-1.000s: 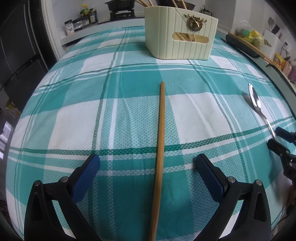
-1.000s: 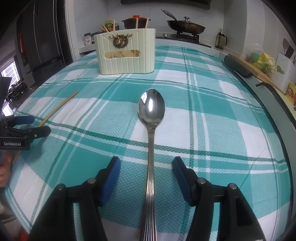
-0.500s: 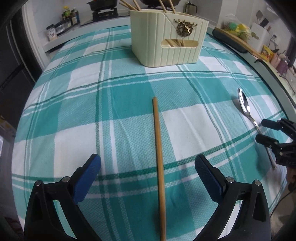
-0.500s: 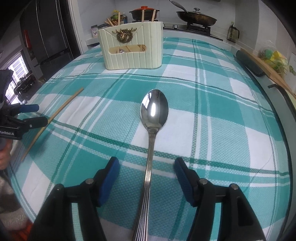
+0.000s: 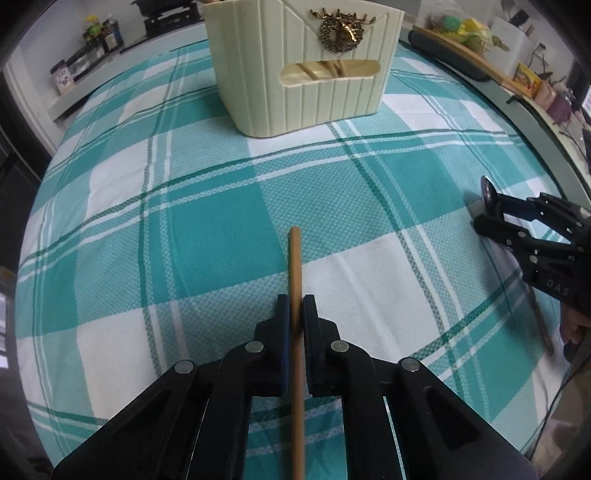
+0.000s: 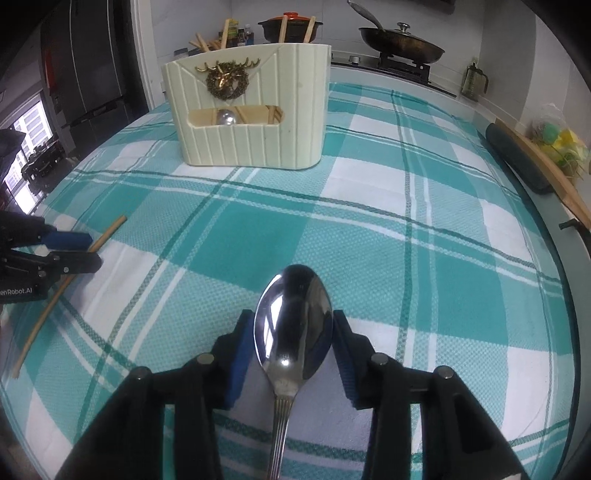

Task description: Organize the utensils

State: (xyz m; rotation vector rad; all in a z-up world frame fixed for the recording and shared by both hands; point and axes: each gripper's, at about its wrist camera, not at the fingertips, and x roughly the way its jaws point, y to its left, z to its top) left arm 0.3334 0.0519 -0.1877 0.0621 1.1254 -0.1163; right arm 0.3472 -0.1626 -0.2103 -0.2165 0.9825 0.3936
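Note:
A wooden chopstick (image 5: 294, 258) lies on the teal plaid tablecloth (image 5: 207, 229), and my left gripper (image 5: 294, 306) is shut on it a little behind its far tip. In the right wrist view a steel spoon (image 6: 295, 295) lies with its bowl between the blue pads of my right gripper (image 6: 293, 319). Those jaws are closing, and the pads meet the bowl's edges. The cream utensil holder (image 6: 251, 147) with a gold deer wreath stands ahead, holding several chopsticks and a spoon. It also shows at the top of the left wrist view (image 5: 303, 92).
A pan (image 6: 402, 44) and a red-lidded pot (image 6: 290, 26) sit on the stove behind the table. A dark roll (image 6: 517, 158) and a wooden board lie along the right edge. The table's rim curves close on the right.
My left gripper moved forward along the chopstick and shut on it. My right gripper slid up the spoon from handle to bowl and narrowed onto it. The holder looks nearer in both views.

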